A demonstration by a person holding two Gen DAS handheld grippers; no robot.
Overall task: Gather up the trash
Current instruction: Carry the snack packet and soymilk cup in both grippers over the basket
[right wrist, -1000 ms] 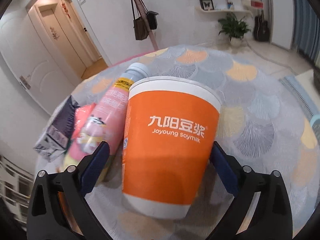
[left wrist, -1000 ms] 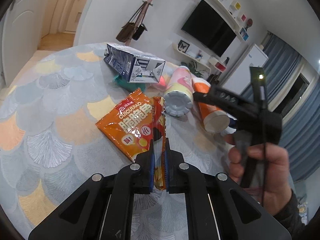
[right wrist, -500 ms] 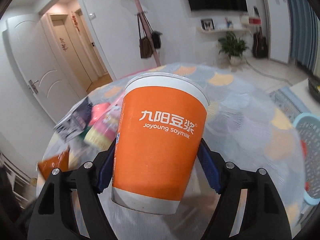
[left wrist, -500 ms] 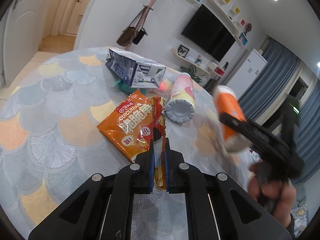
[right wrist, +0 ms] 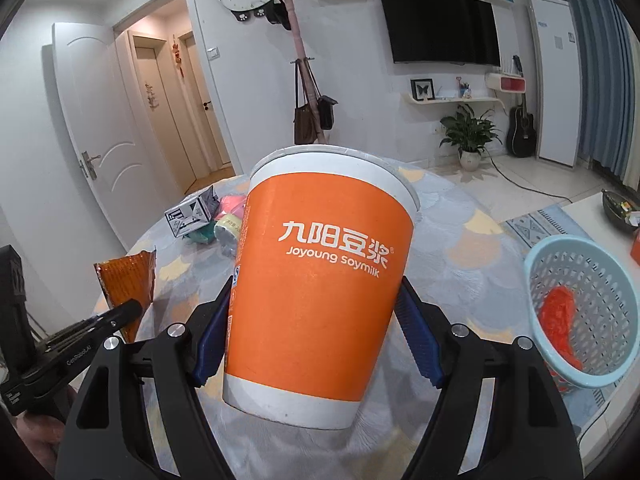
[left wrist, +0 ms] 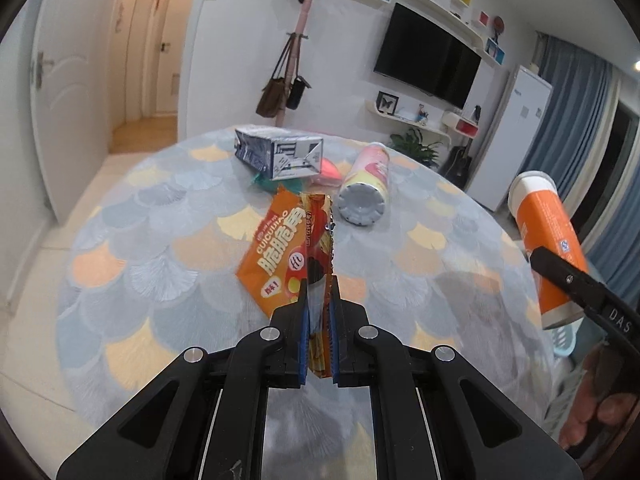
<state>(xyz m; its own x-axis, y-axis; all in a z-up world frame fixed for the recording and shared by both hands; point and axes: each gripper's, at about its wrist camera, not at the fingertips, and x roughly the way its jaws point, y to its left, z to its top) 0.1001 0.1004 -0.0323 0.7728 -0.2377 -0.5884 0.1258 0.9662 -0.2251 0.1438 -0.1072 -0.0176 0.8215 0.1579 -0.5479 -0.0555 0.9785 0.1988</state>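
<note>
Right gripper: we've got the orange soymilk cup clamped between both blue pads, upright with a slight tilt, lifted clear of the round table.
Left gripper: jaws pinched almost together on the edge of the orange snack packet, which hangs forward from the pads over the table.
Packet from the other side: in the right wrist view we see it standing up in the left gripper's tip, to the left of the cup.
Cup from the left: there it is, off past the table's right edge, gripped at its lower half by a black finger.
Hand: a person's hand shows at the lower right, below the cup.
Basket: a pale blue mesh basket sits to the right of the table, lower down, with a red scrap inside.
Farther on the table: beyond the packet we spot a pink bottle lying with its base toward us.
Farthest: a dark blue and white carton on its side near the table's far edge, a pink and a green wrapper tucked under it.
</note>
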